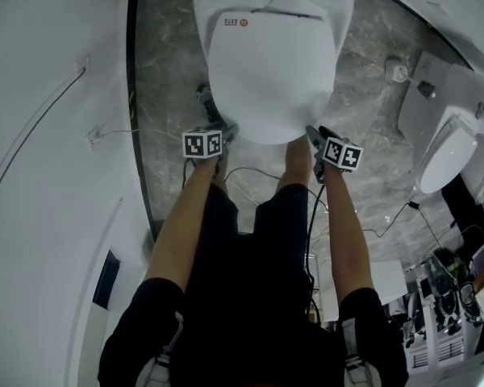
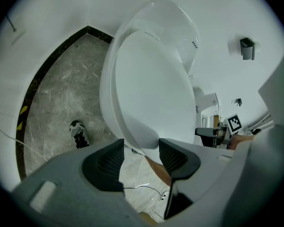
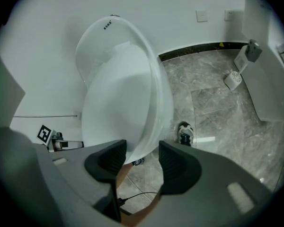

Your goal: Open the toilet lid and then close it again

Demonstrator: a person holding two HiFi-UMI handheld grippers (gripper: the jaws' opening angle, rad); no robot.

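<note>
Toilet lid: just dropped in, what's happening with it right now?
A person stands over it with a tool in each hand. The lid is down. The left tool and right tool are at the lid's front edge, one on each side, jaws apart. The edge shows between each pair of jaws, but neither has closed on it.

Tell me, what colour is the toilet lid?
The toilet lid is white; head view shows it best.
</note>
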